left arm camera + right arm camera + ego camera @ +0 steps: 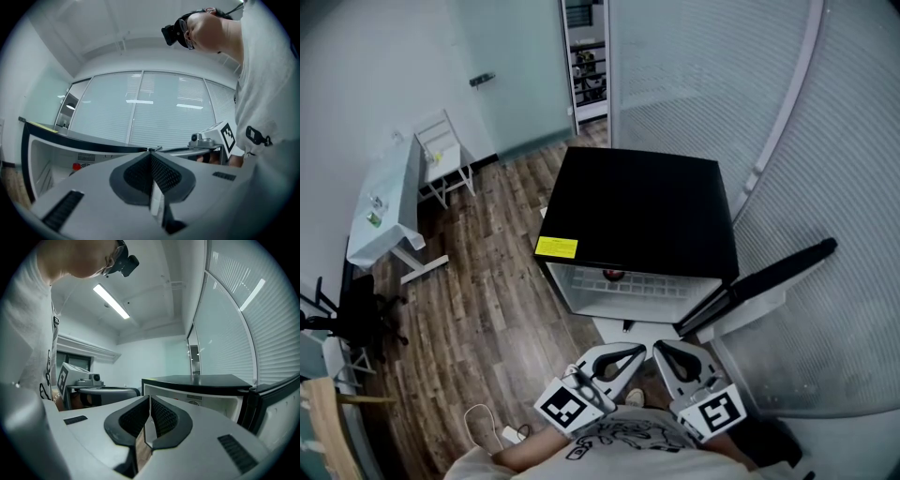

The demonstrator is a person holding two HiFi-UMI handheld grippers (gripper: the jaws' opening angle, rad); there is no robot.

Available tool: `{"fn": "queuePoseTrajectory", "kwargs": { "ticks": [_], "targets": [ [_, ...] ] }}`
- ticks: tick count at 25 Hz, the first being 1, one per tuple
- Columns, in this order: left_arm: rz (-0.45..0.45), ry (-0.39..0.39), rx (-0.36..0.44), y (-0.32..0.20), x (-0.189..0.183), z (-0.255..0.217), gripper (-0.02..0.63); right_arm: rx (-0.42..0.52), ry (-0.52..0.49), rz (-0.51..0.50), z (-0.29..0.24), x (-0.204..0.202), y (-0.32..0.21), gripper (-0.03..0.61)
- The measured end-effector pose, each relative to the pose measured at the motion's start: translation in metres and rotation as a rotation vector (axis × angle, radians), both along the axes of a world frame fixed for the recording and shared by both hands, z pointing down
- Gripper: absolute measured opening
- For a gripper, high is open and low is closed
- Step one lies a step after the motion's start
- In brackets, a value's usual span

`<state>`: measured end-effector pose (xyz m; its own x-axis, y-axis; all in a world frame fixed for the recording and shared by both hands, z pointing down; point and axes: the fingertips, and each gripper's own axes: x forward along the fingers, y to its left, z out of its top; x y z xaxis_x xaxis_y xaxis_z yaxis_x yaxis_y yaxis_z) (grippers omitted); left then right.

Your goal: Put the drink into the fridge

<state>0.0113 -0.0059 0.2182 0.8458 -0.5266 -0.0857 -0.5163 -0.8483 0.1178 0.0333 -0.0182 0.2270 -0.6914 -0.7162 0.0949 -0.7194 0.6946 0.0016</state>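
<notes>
Closed, left tool (637, 353) and right tool (660, 349) face the open-fronted fridge (637, 211).

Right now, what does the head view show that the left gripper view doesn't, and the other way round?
Only the head view shows the white table and the white chair on the far side of the room.

Only the left gripper view shows the ceiling, the camera worn on the person's head, and the left gripper up close with its jaws closed and empty.

Both show the open black fridge, a small red item inside it, and the right gripper.
</notes>
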Motion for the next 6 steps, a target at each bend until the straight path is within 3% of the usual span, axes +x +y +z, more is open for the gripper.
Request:
{"fn": "queuePoseTrajectory", "kwargs": {
  "ticks": [6],
  "targets": [
    [-0.002, 0.014, 0.003, -0.0003, -0.0006, -0.0066, 0.003, 0.005, -0.010, 0.012, -0.0020, 0.0027, -0.0027, 0.041]
  ]
}}
